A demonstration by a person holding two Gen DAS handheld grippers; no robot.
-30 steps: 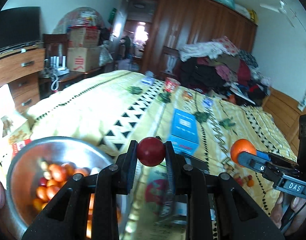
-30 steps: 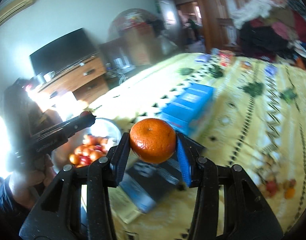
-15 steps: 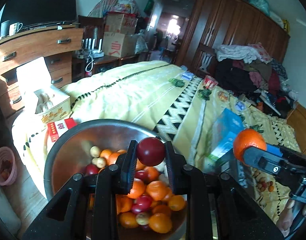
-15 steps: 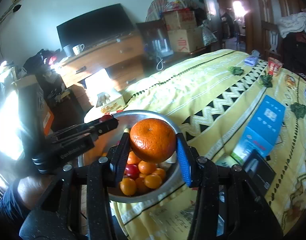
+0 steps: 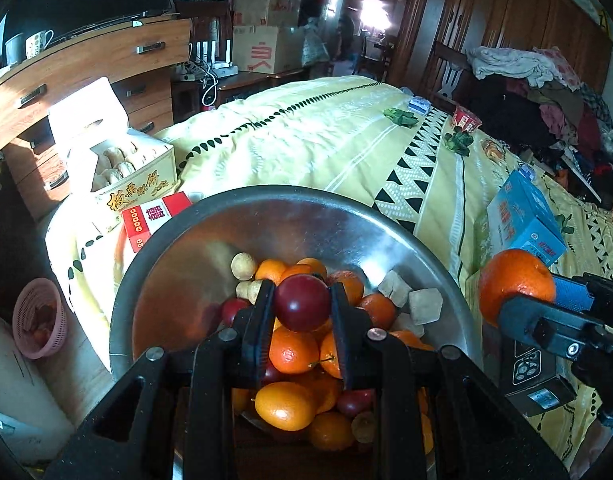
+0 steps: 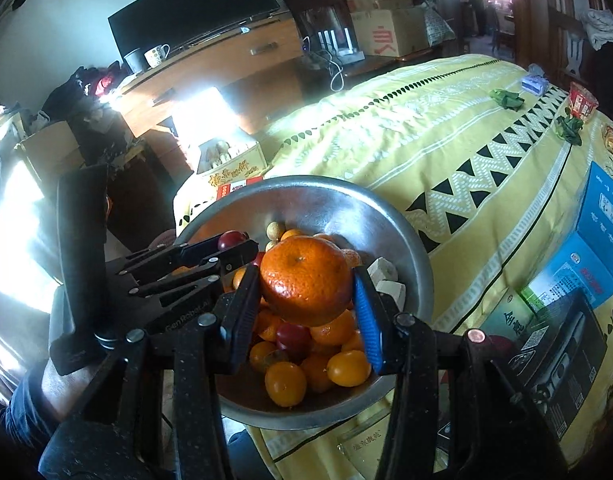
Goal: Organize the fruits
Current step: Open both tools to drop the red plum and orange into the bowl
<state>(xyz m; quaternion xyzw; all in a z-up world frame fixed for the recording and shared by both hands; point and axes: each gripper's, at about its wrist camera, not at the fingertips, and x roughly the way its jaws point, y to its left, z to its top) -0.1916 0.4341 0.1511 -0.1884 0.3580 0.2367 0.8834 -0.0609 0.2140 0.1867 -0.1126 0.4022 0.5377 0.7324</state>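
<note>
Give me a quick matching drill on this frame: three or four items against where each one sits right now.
Items:
1. orange
2. red fruit
3. blue box
4. mug

Places:
A. on the dresser
B. in the left gripper
C. lying on the bed
D. in the right gripper

Pairs: 1-D, 2-B, 3-C, 4-A

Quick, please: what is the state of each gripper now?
Left gripper: closed on the red fruit.
Right gripper: closed on the orange.
</note>
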